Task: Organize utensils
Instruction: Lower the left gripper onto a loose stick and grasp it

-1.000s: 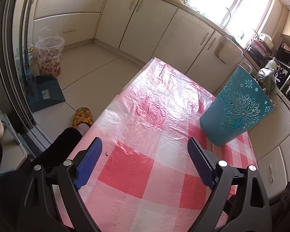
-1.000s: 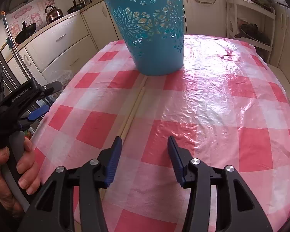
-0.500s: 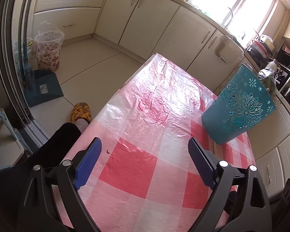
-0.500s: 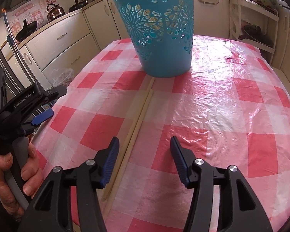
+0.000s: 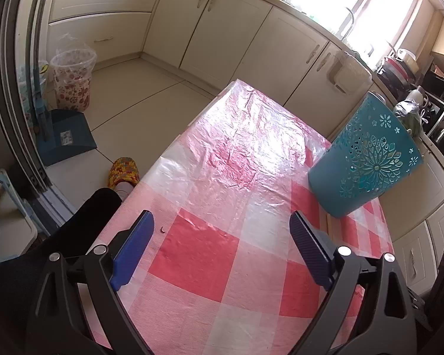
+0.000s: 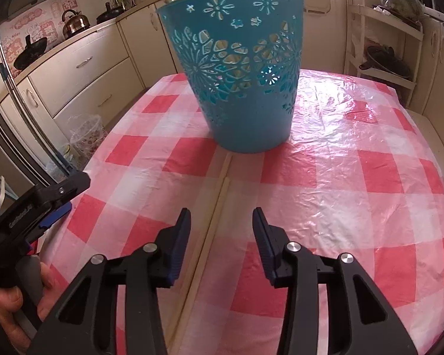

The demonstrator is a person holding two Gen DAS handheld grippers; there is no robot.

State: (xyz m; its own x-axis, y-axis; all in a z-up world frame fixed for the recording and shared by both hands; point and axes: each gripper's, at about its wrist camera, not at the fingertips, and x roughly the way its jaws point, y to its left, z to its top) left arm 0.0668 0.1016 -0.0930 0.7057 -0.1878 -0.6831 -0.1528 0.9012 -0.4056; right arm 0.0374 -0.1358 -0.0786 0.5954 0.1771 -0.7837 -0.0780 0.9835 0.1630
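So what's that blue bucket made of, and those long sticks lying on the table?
The blue bucket looks like moulded plastic: smooth, slightly glossy, with flower shapes cut through its wall. The long sticks look like pale, matte, bare wood or bamboo, probably chopsticks, though the grain is too fine to see. The checked table cover seems to be thin shiny plastic sheet, crinkled and glaring.

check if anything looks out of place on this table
Only the chopsticks: the pale pair lies loose on the checked tablecloth in front of the blue basket, not inside it, one stick offset from the other. The basket stands upright; nothing looks spilled or damaged.
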